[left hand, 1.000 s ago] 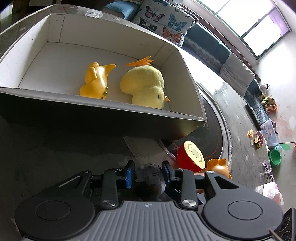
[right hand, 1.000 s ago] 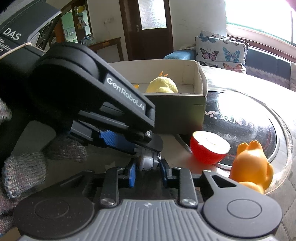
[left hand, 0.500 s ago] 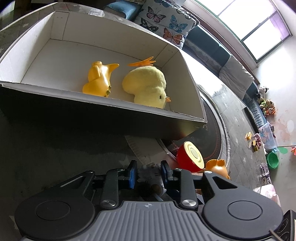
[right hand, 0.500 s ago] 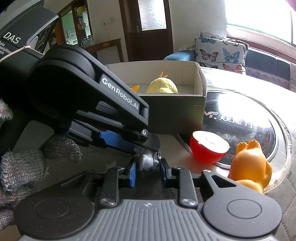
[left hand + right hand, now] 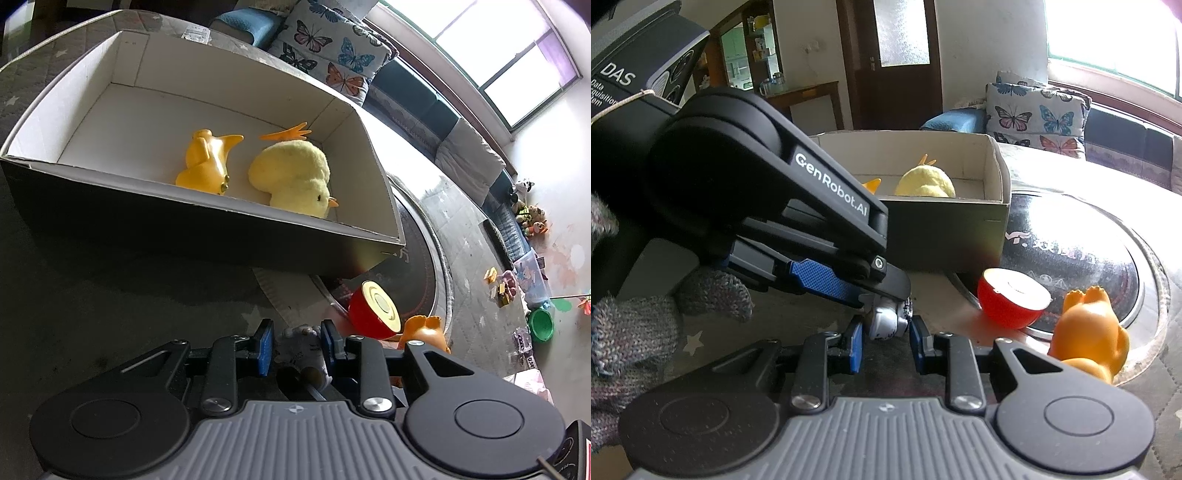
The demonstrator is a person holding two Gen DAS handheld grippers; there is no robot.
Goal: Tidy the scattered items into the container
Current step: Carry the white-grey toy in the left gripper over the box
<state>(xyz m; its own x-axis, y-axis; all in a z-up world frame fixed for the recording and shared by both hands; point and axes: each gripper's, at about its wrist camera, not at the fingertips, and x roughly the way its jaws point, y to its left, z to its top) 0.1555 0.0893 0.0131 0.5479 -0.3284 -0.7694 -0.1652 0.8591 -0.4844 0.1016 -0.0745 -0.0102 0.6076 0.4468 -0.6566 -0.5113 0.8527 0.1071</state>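
Both tongs meet at one small grey-white toy [image 5: 886, 325] low over the dark star-printed table cover [image 5: 798, 317]; the left gripper [image 5: 297, 345] pinches this toy between its blue pads [image 5: 266, 347], and in the right wrist view its black arm crosses from the upper left, blocking much of the box's near wall; the right gripper [image 5: 886, 345] stands spread, one finger on either side of the same toy, and contact cannot be confirmed; a gloved hand [image 5: 635, 332] holds the left unit; the cardboard box [image 5: 207, 236] sits just beyond, open-topped, containing a yellow rubber duck [image 5: 207, 162] and a plush chick [image 5: 291, 177] side by side near its right end; a red half-sphere toy [image 5: 1012, 299] lies to the right of the tongs at the edge of a round black glass plate [image 5: 1071, 258], with an orange rubber figure [image 5: 1089, 332] just beside it; butterfly-print cushions [image 5: 1038, 114] rest on the sofa behind.
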